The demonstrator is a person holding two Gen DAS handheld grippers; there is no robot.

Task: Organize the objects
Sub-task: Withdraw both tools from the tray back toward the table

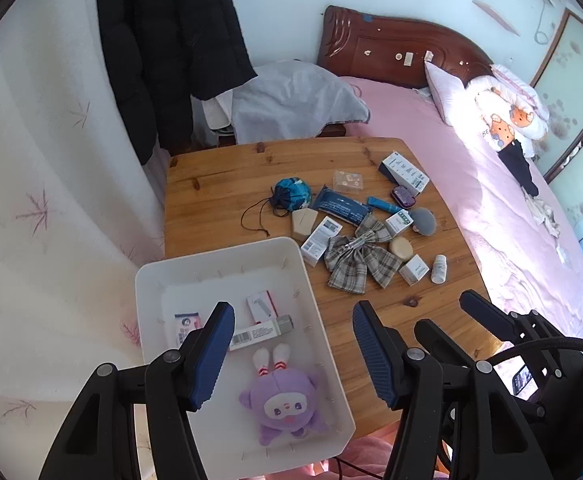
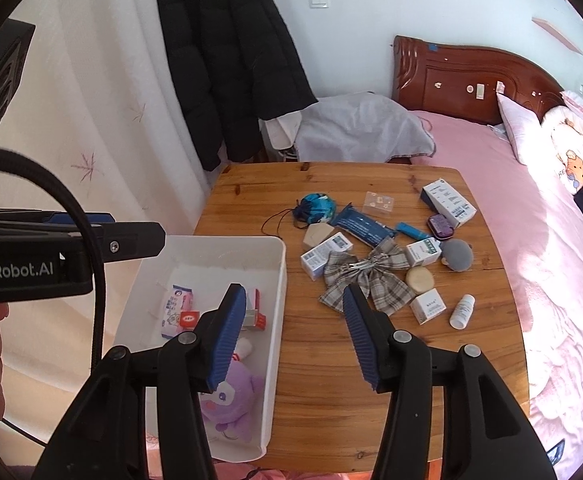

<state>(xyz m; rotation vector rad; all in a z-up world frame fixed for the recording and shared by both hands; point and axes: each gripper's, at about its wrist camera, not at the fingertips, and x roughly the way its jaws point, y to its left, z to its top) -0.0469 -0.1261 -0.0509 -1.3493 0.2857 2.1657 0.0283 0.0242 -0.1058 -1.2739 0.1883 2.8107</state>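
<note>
A white bin (image 1: 227, 268) (image 2: 279, 268) stands at the near left of the wooden table (image 1: 219, 184) (image 2: 323, 380). It holds a purple plush doll (image 1: 285, 404) (image 2: 231, 400) and several small packets and boxes (image 1: 263, 306). A pile of loose items lies mid-table: a plaid bow (image 1: 359, 258) (image 2: 365, 276), small white boxes (image 1: 321, 240), a blue pouch (image 1: 291, 196), a white bottle (image 1: 438, 269) (image 2: 462, 311). My left gripper (image 1: 291, 348) is open and empty above the bin's near right side. My right gripper (image 2: 293, 332) is open and empty above the table beside the bin; it also shows in the left wrist view (image 1: 447, 316).
A bed with a pink cover (image 1: 491, 184) (image 2: 551, 240) runs along the table's right side, with a wooden headboard (image 1: 391, 46). A black coat (image 1: 163, 48) (image 2: 227, 60) hangs at the back. A white curtain (image 1: 51, 160) is on the left.
</note>
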